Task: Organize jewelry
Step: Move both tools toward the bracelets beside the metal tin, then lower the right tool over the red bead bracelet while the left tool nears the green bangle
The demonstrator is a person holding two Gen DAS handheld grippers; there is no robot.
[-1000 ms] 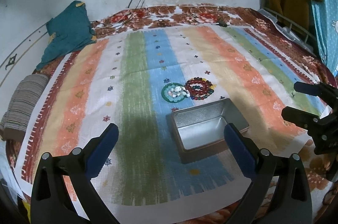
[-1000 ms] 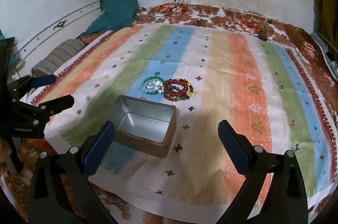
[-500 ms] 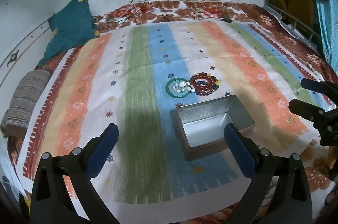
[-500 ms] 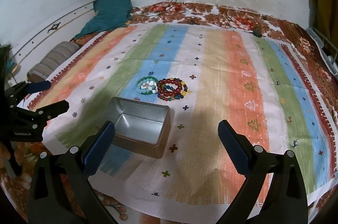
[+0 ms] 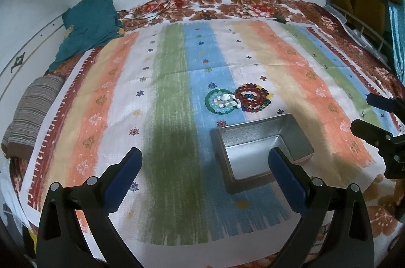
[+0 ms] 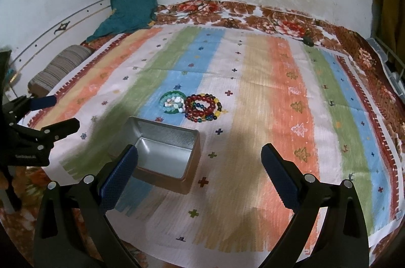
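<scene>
Fingers (image 5: 131,166) apart, above tin (image 5: 263,146)

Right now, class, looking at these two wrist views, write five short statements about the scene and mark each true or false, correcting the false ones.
1. The metal tin is empty. True.
2. The left hand-held gripper is shut on a bracelet. False: it is open and holds nothing.
3. The red bead bracelets lie on the striped cloth, outside the tin. True.
4. The green bead bracelets lie on the far side of the red ones, away from the tin. False: they lie beside them, touching.
5. The right hand-held gripper is open. True.
</scene>
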